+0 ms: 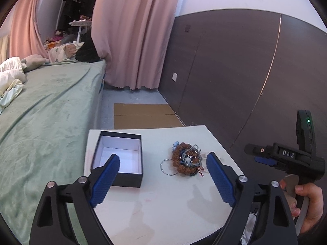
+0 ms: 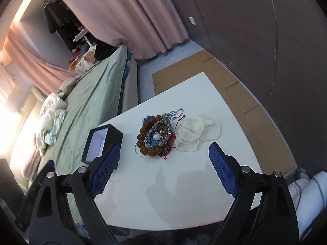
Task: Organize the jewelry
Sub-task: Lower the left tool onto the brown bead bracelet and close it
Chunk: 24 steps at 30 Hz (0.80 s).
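1. Left wrist view:
   - Black rectangular box (image 1: 119, 160), open-topped, on the white table (image 1: 163, 204); white lining inside, nothing in it. Long axis running away from the camera, toward the bed side of the table's far edge.
   - Just right of the box, apart from it: a heap of jewelry (image 1: 187, 161), roughly round, built of knobbly brown seed beads coiled around smaller grey-blue beads and one pale round bead. A thin metal ring (image 1: 168, 167) lying flat at the heap's box-facing side.
   - Left gripper (image 1: 163, 161) over the near part of the table, jaws standing wide, nothing between the ribbed blue pads (image 1: 219, 180); one fingertip overlapping the box's near wall in the picture, the other just right of the heap.
   - Far right of the box: right gripper (image 1: 263, 159) seen side-on, held in a hand (image 1: 308, 202); jaw spread not readable here.

2. Right wrist view:
   - Same box (image 2: 104, 143), seen tilted, still showing only white lining.
   - Heap (image 2: 156, 136) right of the box, a beaded metal chain (image 2: 173, 113) trailing from its far side, red cord at its edge.
   - Beyond the heap from the box: overlapping translucent, pale round pouches (image 2: 197, 131), sheer and soft-edged.
   - Right gripper (image 2: 163, 153) with jaws spread wide, empty, above the table (image 2: 163, 194).
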### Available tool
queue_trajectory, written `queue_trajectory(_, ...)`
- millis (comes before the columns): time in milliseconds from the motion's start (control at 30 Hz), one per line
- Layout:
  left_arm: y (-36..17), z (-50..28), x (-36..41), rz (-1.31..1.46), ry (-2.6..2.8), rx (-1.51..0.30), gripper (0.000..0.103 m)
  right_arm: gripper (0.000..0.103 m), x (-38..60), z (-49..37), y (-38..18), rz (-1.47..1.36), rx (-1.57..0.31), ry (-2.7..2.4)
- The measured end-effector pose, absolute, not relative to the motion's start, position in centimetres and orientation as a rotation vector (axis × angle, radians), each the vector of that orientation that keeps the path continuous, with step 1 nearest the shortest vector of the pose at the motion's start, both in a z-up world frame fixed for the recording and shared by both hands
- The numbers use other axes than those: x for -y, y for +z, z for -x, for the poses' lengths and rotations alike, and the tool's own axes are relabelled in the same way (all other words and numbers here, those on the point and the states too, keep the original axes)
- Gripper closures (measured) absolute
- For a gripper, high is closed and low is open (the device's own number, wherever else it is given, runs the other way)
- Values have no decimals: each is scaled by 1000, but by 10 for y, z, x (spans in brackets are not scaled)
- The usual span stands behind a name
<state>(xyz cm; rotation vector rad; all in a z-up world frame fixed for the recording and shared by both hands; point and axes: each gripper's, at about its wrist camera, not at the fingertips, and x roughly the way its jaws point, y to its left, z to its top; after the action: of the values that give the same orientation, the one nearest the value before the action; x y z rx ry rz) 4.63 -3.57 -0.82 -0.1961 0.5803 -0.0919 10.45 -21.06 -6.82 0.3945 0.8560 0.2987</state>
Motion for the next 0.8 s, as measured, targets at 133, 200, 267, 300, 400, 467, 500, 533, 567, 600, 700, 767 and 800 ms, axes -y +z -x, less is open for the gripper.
queue_trajectory(133, -11, -58, 40, 194, -111, -587, 28, 15, 215, -119, -77, -424, -876, 272)
queue_trajectory(200, -15, -67, 42, 203, -126, -604, 32, 15, 216, -128, -85, -431, -890, 260)
queue_trajectory(267, -20, -77, 44, 216, -139, -620, 38, 16, 219, -138, -95, -453, -927, 248)
queue_trajectory(300, -22, -81, 45, 218, -143, -626, 38, 19, 222, -145, -99, -489, -942, 251)
queue_trajectory(400, -29, -94, 50, 210, -152, -634, 39, 20, 227, -159, -107, -526, -964, 232)
queue_trajectory(467, -38, -105, 54, 204, -157, -659, 46, 22, 228, -166, -112, -537, -981, 220)
queue_trajectory(500, -42, -112, 56, 206, -165, -679, 48, 23, 227, -170, -115, -544, -994, 216)
queue_trajectory(533, -44, -116, 57, 210, -172, -682, 48, 25, 227, -176, -120, -558, -1011, 213)
queue_trajectory(567, -47, -122, 58, 215, -176, -684, 48, 26, 227, -180, -124, -572, -1025, 210)
queue_trajectory(600, -51, -129, 60, 215, -176, -692, 49, 27, 227, -185, -130, -591, -1045, 207)
queue_trajectory(700, -64, -144, 63, 231, -183, -734, 57, 33, 226, -196, -143, -624, -1091, 193)
queue_trajectory(767, -70, -151, 64, 247, -186, -754, 59, 35, 225, -200, -150, -641, -1114, 180)
queue_trajectory(800, -73, -154, 66, 254, -190, -763, 59, 38, 225, -203, -155, -650, -1130, 170)
